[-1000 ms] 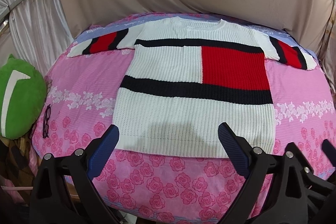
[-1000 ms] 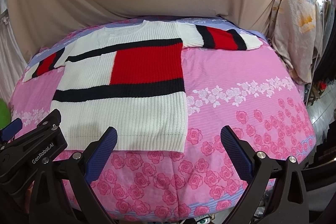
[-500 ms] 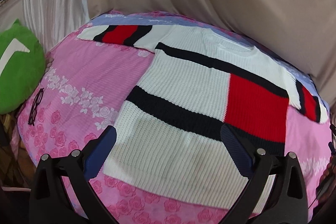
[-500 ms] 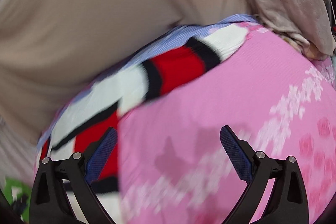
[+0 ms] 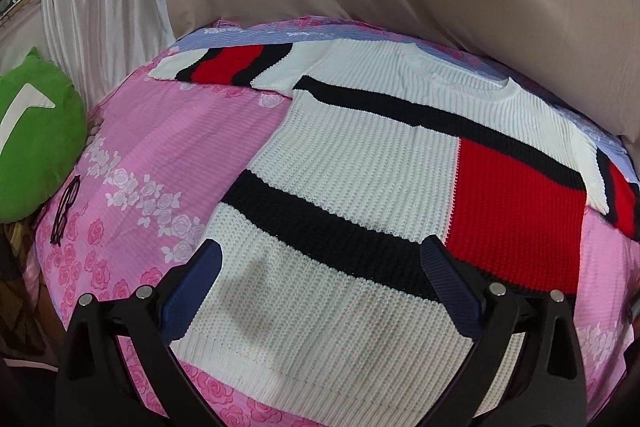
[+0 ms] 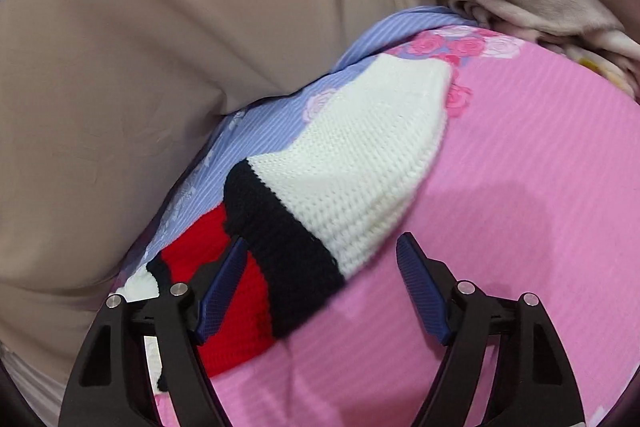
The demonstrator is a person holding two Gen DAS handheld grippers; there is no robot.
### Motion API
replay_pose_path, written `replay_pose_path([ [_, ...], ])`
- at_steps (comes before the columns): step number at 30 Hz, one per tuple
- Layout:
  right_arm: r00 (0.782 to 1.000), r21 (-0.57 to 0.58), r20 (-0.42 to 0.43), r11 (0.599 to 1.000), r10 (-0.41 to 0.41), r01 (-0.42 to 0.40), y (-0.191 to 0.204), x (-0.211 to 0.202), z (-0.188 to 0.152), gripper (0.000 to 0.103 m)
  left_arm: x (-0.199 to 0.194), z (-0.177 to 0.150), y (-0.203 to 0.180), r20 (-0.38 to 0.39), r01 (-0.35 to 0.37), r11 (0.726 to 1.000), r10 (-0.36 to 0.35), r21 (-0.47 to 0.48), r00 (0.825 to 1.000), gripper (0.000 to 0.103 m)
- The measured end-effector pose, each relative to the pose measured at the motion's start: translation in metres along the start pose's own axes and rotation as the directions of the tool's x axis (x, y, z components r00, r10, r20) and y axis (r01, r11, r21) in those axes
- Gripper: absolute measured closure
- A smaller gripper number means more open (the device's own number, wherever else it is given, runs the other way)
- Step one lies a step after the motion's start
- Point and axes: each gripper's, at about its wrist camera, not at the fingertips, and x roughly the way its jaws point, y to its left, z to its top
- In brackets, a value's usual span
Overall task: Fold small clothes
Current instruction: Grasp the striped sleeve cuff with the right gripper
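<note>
The right gripper [image 6: 320, 283] is closing in on the sweater's [image 5: 360, 195] right sleeve [image 6: 320, 187], which is now filling its view where the whole garment showed a second ago; its open fingers are straddling the sleeve's black band. The left gripper [image 5: 320, 287] is swinging leftward and nearer over the lower hem, jaws apart, tilting its view.

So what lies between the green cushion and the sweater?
In the left wrist view, pink flowered bedsheet lies between green cushion and sweater, with glasses on it near the cushion.
</note>
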Motion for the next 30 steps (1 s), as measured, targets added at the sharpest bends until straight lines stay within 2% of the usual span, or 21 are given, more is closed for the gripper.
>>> replay_pose_path([
  [2, 0.999, 0.011, -0.021, 0.999, 0.039, -0.039, 0.002, 0.008, 0.003, 0.066, 0.002, 0.001, 0.0, -0.004, 0.004, 1.0, -0.004, 0.0, 1.0, 0.006],
  [3, 0.998, 0.017, -0.039, 0.998, 0.056, -0.055, 0.005, 0.011, 0.004, 0.098, 0.002, 0.002, 0.0, -0.003, 0.007, 1.0, -0.007, -0.001, 1.0, 0.006],
  [5, 0.997, -0.009, -0.002, 0.997, 0.074, -0.074, 0.021, -0.003, 0.004, 0.096, 0.002, 0.005, 0.001, -0.001, 0.011, 1.0, -0.011, -0.002, 1.0, 0.006],
  [6, 0.994, -0.037, 0.021, 0.994, 0.108, -0.107, 0.036, -0.014, 0.004, 0.096, 0.002, 0.007, 0.003, 0.003, 0.012, 1.0, -0.012, -0.005, 1.0, 0.006],
  [9, 0.956, -0.227, 0.045, 0.935, 0.291, -0.274, 0.126, -0.056, -0.003, 0.096, 0.003, 0.014, 0.01, 0.013, 0.024, 1.0, -0.024, -0.018, 1.0, 0.006],
  [11, 0.901, -0.389, -0.017, 0.827, 0.433, -0.405, 0.212, -0.082, -0.028, 0.096, 0.003, 0.019, 0.015, 0.016, 0.04, 0.999, -0.039, -0.038, 0.999, 0.006],
  [12, 0.874, -0.461, -0.08, 0.76, 0.479, -0.458, 0.254, -0.088, -0.048, 0.095, 0.004, 0.022, 0.019, 0.018, 0.051, 0.997, -0.051, -0.05, 0.999, 0.006],
  [14, 0.835, -0.538, -0.235, 0.649, 0.497, -0.538, 0.321, -0.083, -0.095, 0.088, 0.005, 0.031, 0.024, 0.028, 0.09, 0.993, -0.088, -0.072, 0.996, 0.006],
  [15, 0.826, -0.576, -0.296, 0.6, 0.479, -0.555, 0.346, -0.077, -0.124, 0.079, 0.006, 0.034, 0.027, 0.032, 0.109, 0.991, -0.107, -0.077, 0.994, 0.006],
  [16, 0.831, -0.613, -0.319, 0.57, 0.456, -0.548, 0.361, -0.072, -0.147, 0.073, 0.007, 0.038, 0.028, 0.035, 0.131, 0.988, -0.128, -0.079, 0.991, 0.005],
  [17, 0.848, -0.651, -0.328, 0.551, 0.416, -0.522, 0.37, -0.067, -0.172, 0.068, 0.011, 0.044, 0.029, 0.033, 0.155, 0.985, -0.153, -0.077, 0.988, 0.005],
  [19, 0.868, -0.666, -0.345, 0.558, 0.358, -0.495, 0.366, -0.06, -0.202, 0.065, 0.021, 0.056, 0.029, 0.021, 0.203, 0.976, -0.202, -0.078, 0.979, 0.005],
  [20, 0.869, -0.646, -0.358, 0.581, 0.342, -0.495, 0.355, -0.059, -0.21, 0.065, 0.026, 0.061, 0.029, 0.015, 0.224, 0.971, -0.224, -0.079, 0.975, 0.005],
  [22, 0.876, -0.584, -0.373, 0.656, 0.305, -0.477, 0.322, -0.058, -0.216, 0.061, 0.039, 0.073, 0.022, 0.007, 0.259, 0.963, -0.259, -0.076, 0.966, 0.005],
  [24, 0.899, -0.54, -0.364, 0.731, 0.243, -0.417, 0.292, -0.056, -0.214, 0.059, 0.046, 0.08, 0.015, 0.018, 0.263, 0.963, -0.262, -0.058, 0.965, 0.005],
  [25, 0.904, -0.527, -0.367, 0.751, 0.22, -0.397, 0.285, -0.055, -0.213, 0.058, 0.047, 0.082, 0.011, 0.022, 0.259, 0.965, -0.258, -0.048, 0.966, 0.005],
  [27, 0.901, -0.501, -0.388, 0.775, 0.197, -0.385, 0.286, -0.046, -0.21, 0.057, 0.046, 0.082, 0.005, 0.035, 0.255, 0.966, -0.254, -0.039, 0.967, 0.005],
  [30, 0.897, -0.474, -0.4, 0.797, 0.185, -0.376, 0.301, -0.03, -0.211, 0.046, 0.041, 0.073, 0.006, 0.048, 0.236, 0.971, -0.234, -0.039, 0.971, 0.005],
])
